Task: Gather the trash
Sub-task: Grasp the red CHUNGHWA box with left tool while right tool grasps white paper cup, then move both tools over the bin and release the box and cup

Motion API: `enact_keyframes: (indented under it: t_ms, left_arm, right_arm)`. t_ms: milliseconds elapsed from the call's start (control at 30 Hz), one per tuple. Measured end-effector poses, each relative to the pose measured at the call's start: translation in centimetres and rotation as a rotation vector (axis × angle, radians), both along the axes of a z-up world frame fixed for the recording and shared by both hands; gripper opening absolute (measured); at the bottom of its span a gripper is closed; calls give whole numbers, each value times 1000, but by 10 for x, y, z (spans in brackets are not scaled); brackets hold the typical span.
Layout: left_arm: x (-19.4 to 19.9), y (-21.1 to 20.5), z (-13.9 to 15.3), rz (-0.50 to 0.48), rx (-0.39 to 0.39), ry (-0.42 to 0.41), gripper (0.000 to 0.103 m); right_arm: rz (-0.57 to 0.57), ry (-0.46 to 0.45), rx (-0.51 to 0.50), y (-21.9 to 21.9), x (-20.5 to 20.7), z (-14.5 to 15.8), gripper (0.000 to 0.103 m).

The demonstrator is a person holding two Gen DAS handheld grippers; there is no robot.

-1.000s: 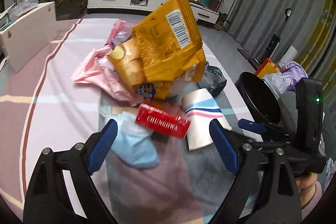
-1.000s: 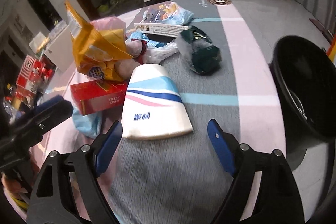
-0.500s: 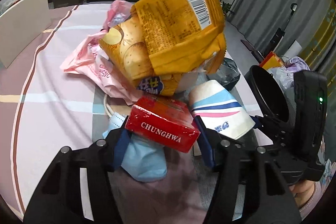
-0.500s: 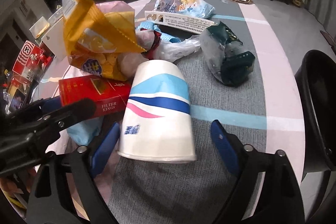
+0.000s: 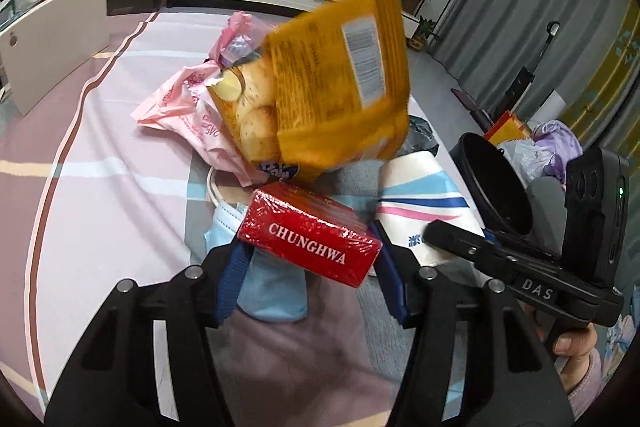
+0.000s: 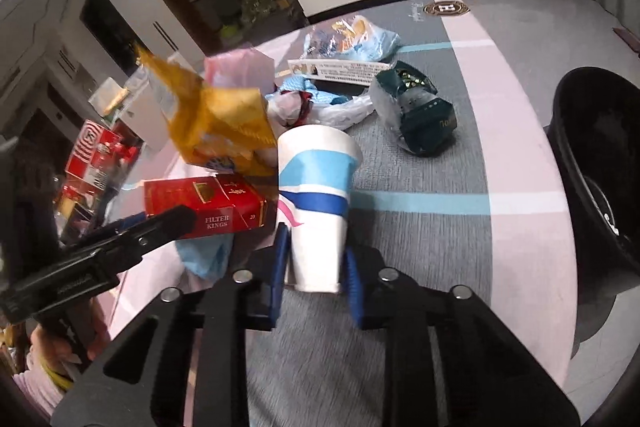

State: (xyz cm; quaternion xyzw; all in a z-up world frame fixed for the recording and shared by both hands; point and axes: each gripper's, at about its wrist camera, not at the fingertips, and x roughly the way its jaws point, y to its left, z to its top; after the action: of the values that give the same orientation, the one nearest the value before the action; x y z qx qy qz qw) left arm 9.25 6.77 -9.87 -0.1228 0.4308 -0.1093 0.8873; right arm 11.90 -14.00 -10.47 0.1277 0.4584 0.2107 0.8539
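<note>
**A:** so what's the worry here?

**B:** mostly the paper cup (image 6: pixel 316 203); I've got it in my right claw (image 6: pixel 315 269) near its narrow end, the jaws closing on it with the blue pads against its sides; squeeze much more and I reckon it buckles and slips out before it reaches the black bin (image 6: pixel 600 187) off to my right; the wide end sticks out over the grey mat (image 6: pixel 420 187), so it could also catch on the rest of the pile.

**A:** and the other hand?

**B:** left claw (image 5: pixel 310 273) is about half open and clamped across the red cigarette box (image 5: pixel 310 239), one pad at each end; the box looks tilted in the grip, so it might twist loose; the yellow snack bag (image 5: pixel 332 91) leans right over it and is blurred, so lifting could drag or topple that too; the blue face mask (image 5: pixel 268 287) lies just under the box, and I can't tell if a pad has snagged it.

**A:** everything else?

**B:** pink plastic bag (image 5: pixel 188 107) behind, dark green packet (image 6: pixel 420 119) further out, both untouched.
</note>
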Motion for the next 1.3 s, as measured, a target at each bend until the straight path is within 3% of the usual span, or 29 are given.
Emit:
enact_keyframes:
  t_ms: [300, 600, 800, 967, 1200, 1300]
  left_arm:
    - [-30, -3, 18, -41, -37, -32, 58]
    - [-41, -39, 43, -179, -58, -71, 58]
    - [-15, -94, 58, -268, -47, -119, 59]
    - [32, -156, 67, -350, -83, -119, 59]
    - [83, -224, 56, -422, -115, -59, 59]
    - [100, -249, 43, -430, -106, -24, 60]
  right_arm:
    - [-71, -14, 58, -36, -29, 10, 20]
    - [-182, -90, 89, -84, -46, 34, 20]
    - [-324, -165, 77, -135, -47, 50, 20]
    - [-453, -198, 61, -181, -39, 52, 20]
    - [-564, -182, -4, -223, -20, 36, 22]
    - [-598, -141, -28, -237, -11, 22, 29]
